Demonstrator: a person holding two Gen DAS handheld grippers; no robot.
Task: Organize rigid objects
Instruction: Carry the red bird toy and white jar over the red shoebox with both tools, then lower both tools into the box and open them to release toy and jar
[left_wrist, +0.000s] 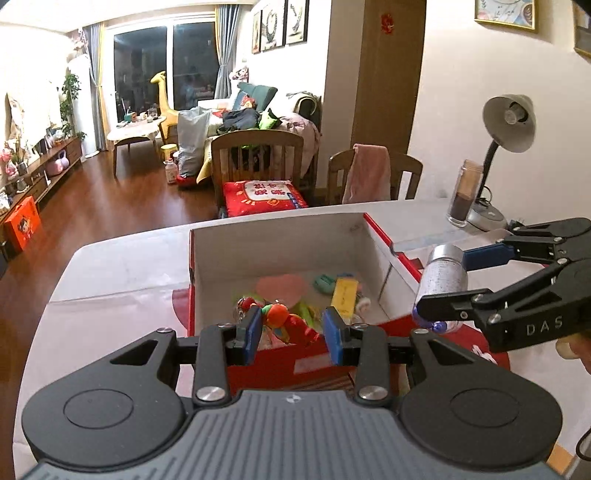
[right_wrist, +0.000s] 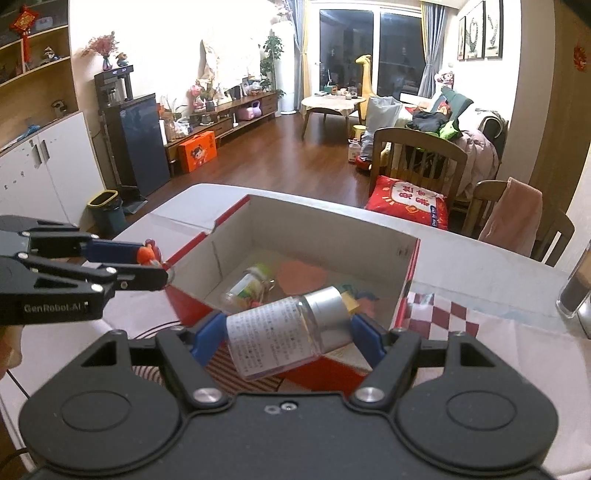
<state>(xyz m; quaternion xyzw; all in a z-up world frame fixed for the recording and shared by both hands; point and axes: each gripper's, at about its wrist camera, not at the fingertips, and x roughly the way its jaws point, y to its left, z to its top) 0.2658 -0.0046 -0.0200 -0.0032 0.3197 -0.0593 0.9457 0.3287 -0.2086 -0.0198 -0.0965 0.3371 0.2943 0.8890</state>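
A red shoe box (left_wrist: 280, 227) with a white inside stands open on the table; in the right wrist view its rim (right_wrist: 332, 212) lies just ahead. Inside lie a pink heart shape (left_wrist: 282, 288), a yellow piece (left_wrist: 345, 295) and a small jar (right_wrist: 245, 288). My left gripper (left_wrist: 293, 334) is shut on a small orange and red toy figure (left_wrist: 286, 321) at the box's near wall. In the right wrist view the left gripper (right_wrist: 151, 264) hangs left of the box with the toy (right_wrist: 146, 254). My right gripper (right_wrist: 290, 339) is shut on a clear bottle (right_wrist: 273, 332) with a silver cap, held tilted over the near wall. In the left wrist view the right gripper (left_wrist: 443, 291) and bottle (left_wrist: 445, 275) hang by the box's right wall.
A desk lamp (left_wrist: 509, 122) and a glass jar of dark powder (left_wrist: 463, 195) stand on the table to the right of the box. Two wooden chairs (left_wrist: 258, 155) and a red cushion (left_wrist: 264, 195) sit behind the table's far edge.
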